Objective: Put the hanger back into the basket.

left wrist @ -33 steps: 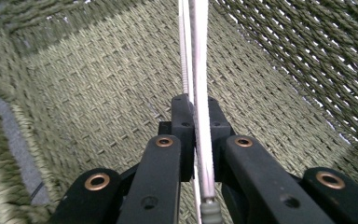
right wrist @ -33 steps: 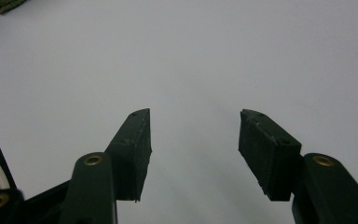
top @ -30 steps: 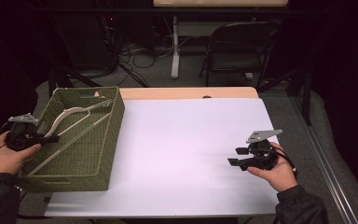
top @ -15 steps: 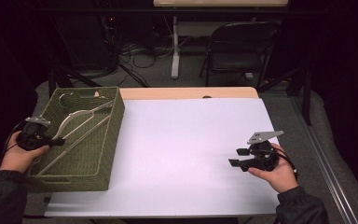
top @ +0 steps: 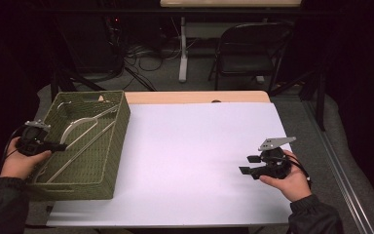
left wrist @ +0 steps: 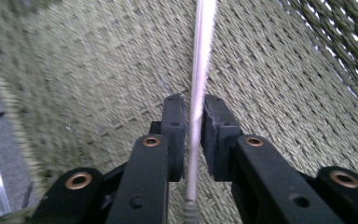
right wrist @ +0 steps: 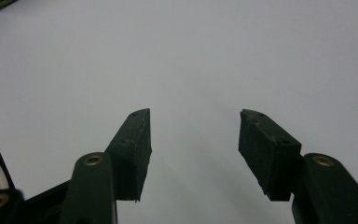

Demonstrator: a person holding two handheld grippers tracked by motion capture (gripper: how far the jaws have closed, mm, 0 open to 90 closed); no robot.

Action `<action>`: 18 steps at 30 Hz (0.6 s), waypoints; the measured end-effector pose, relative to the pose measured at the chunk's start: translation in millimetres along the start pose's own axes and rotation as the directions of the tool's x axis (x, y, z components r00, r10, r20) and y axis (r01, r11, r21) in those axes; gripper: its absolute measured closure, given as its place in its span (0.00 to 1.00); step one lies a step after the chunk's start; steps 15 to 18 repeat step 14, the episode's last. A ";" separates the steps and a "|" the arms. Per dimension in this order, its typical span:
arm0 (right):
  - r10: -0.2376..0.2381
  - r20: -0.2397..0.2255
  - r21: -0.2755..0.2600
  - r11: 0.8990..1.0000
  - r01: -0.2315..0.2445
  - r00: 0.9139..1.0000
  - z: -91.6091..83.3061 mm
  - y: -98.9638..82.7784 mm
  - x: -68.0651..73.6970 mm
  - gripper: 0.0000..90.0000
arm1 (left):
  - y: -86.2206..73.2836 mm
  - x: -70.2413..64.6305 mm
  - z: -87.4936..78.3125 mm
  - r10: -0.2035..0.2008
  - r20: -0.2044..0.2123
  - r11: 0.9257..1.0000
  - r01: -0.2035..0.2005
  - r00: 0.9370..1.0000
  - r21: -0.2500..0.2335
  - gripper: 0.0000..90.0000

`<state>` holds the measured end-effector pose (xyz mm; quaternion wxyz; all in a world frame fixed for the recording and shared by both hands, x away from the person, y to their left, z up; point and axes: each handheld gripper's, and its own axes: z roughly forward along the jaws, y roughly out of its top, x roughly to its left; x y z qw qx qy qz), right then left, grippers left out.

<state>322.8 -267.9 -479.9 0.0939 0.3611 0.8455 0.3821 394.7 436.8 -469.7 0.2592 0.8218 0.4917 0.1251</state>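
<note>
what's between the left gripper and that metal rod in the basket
Nothing visible. The left gripper already has the thin metal rod between its jaws, which have just been opening slightly, small gaps either side, above the green basket floor.

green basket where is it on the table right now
In the high view the green basket sits at the table's left edge, beside the left gripper, whose jaws straddle a thin metal rod inside it.

dim room, bright tabletop, left view blurred
</note>
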 end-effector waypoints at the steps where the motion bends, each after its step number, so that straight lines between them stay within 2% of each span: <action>1: 0.002 0.000 0.001 1.000 -0.002 1.000 0.1 -0.1 0.1 0.48 | 0.3 -0.3 -2.3 0.000 -0.015 1.000 0.000 1.000 -0.009 0.84; 3: 0.000 0.001 -0.001 1.000 0.000 1.000 0.0 -0.4 -0.2 0.48 | 0.5 -0.6 -7.9 -0.002 -0.049 1.000 0.000 0.999 -0.031 0.73; 5: 0.001 0.005 0.000 1.000 -0.001 1.000 -0.3 -0.8 -0.4 0.48 | -1.1 0.5 -16.0 -0.024 -0.085 0.998 0.019 0.996 -0.059 0.64; 7: 0.003 0.004 -0.007 1.000 -0.003 1.000 -0.8 -1.4 -0.2 0.48 | -3.9 0.4 -26.6 -0.055 -0.102 0.994 0.044 0.993 -0.099 0.57; 8: -0.001 0.005 -0.006 1.000 0.001 1.000 -1.3 -1.8 -0.3 0.48 | -5.3 -1.1 -33.0 -0.056 -0.114 0.992 0.042 0.992 -0.122 0.53; 11: -0.005 0.018 0.000 1.000 0.005 1.000 -4.8 -2.1 2.0 0.48 | -10.0 -12.9 -53.0 -0.064 -0.136 0.983 0.039 0.989 -0.181 0.49; 12: -0.005 0.018 0.000 1.000 0.005 1.000 -4.8 -2.1 2.0 0.48 | -10.0 -12.9 -53.0 -0.064 -0.136 0.983 0.039 0.989 -0.181 0.48; 13: -0.008 0.028 -0.026 1.000 0.009 1.000 -7.3 -2.1 5.0 0.48 | -14.1 -25.8 -63.2 -0.048 -0.119 0.975 0.021 0.992 -0.223 0.47; 18: -0.008 0.028 -0.026 1.000 0.009 1.000 -7.3 -2.1 5.0 0.48 | -14.1 -25.8 -63.2 -0.048 -0.119 0.975 0.021 0.992 -0.223 0.46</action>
